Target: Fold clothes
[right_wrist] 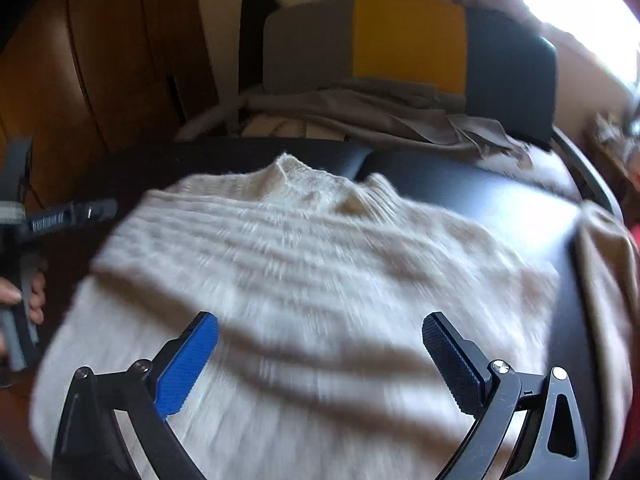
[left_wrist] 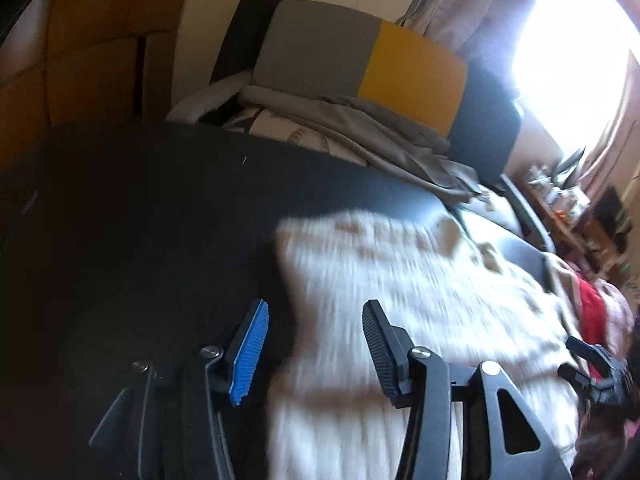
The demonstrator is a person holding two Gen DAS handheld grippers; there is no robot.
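Note:
A cream ribbed knit sweater (right_wrist: 304,264) lies spread on a black table (right_wrist: 480,192), its neck toward the far edge; motion blurs it. My right gripper (right_wrist: 320,352) hovers open above the sweater's near part, nothing between its fingers. In the left wrist view the same sweater (left_wrist: 400,300) covers the right half of the table (left_wrist: 140,220). My left gripper (left_wrist: 316,340) stands open over the sweater's left edge, its blue pad above bare table. The right gripper (left_wrist: 592,364) shows at the far right of that view, and the left gripper (right_wrist: 72,212) at the far left of the right wrist view.
Beyond the table a grey, yellow and dark panel (right_wrist: 408,44) stands with grey and patterned cloth (right_wrist: 380,116) heaped before it. Wooden cupboards (right_wrist: 80,80) are at left. A beige cloth (right_wrist: 604,280) hangs off the table's right side. A hand (right_wrist: 28,296) grips the left tool.

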